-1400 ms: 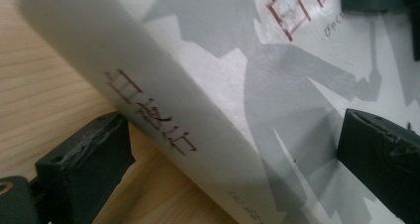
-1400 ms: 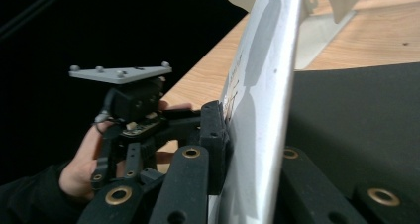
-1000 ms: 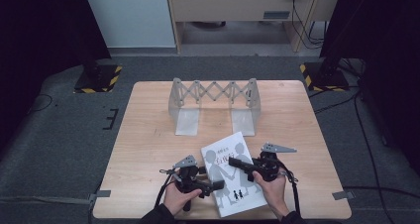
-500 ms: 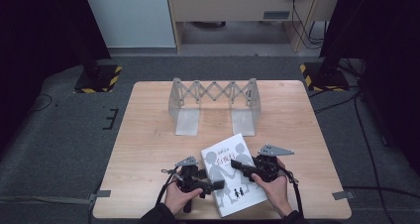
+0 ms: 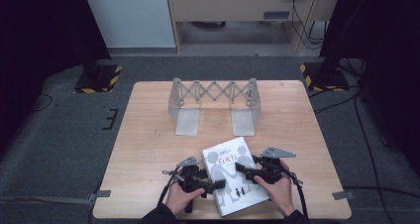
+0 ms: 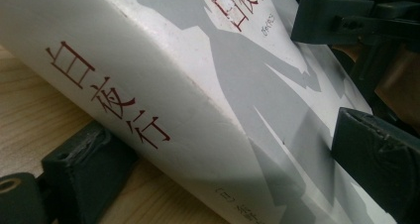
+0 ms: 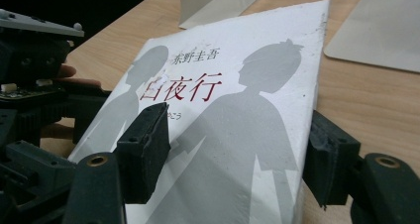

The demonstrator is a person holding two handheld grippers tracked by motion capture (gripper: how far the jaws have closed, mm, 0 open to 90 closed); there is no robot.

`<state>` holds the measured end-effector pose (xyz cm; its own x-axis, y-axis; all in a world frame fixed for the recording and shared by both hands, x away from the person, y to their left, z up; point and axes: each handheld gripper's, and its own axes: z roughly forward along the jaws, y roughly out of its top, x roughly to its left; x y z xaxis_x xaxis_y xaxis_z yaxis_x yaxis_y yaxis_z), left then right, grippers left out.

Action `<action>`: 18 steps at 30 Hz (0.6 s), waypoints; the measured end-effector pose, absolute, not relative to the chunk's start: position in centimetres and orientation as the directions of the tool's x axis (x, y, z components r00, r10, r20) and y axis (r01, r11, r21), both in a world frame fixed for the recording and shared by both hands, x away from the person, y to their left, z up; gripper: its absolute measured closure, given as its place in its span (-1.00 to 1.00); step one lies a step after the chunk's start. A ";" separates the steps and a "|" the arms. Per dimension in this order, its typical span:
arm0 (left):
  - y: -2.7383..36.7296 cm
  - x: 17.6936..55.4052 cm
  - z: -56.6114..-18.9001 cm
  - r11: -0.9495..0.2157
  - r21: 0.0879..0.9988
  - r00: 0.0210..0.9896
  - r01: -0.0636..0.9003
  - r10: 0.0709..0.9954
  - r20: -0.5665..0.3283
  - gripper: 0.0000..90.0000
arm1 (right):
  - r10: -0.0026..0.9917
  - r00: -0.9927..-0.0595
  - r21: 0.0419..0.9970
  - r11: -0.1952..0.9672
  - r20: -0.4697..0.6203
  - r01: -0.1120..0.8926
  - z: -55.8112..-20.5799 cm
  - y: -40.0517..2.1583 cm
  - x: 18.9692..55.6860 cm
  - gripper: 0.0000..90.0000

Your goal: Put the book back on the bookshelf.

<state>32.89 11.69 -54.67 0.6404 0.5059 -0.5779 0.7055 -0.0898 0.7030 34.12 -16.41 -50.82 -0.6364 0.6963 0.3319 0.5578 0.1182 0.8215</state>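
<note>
**One book, two grippers, a rack beyond**

A metal book rack stands well ahead of both grippers, toward the far side of the table. It has two upright end plates joined by an accordion lattice, and two flat foot plates lie on the wood in front of it. Bare table lies between the rack and the grippers, and nothing stands in that stretch.

There is one book, white with grey silhouettes and red characters on cover and spine. There are two grippers and two hands.

The book lies at the near edge of the table, between the two grippers. The left gripper meets it at its spine side. In the left gripper view one jaw sits under the spine, on the wood, and the other rests on the cover, so the jaws pinch the book through its thickness. The right gripper reaches in over the cover from the other side. Its jaws have just been opening, and in the right gripper view they stand spread, one pad above the cover and the other off the book's edge, not pressing it.

Both forearms come in low from the near edge, hands wrapped around the grips, grippers pointing inward toward each other.
</note>
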 end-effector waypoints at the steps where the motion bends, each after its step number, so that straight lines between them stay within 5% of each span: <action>1: 11.7 32.9 -54.6 -0.093 0.703 0.641 0.705 0.508 -0.576 -0.94 | 0.698 -0.633 0.817 0.118 0.335 0.564 -50.9 -16.5 34.1 -0.26; 18: 11.5 32.9 -54.7 -0.078 0.700 0.628 0.710 0.521 -0.578 -0.86 | 0.710 -0.604 0.790 0.110 0.362 0.603 -52.1 -17.1 34.2 -0.36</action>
<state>32.85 11.54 -54.68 0.6278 0.5209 -0.5783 0.7097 -0.0781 0.7001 34.25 -17.06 -52.10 -0.6043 0.7100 0.3617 0.6025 0.1102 0.7904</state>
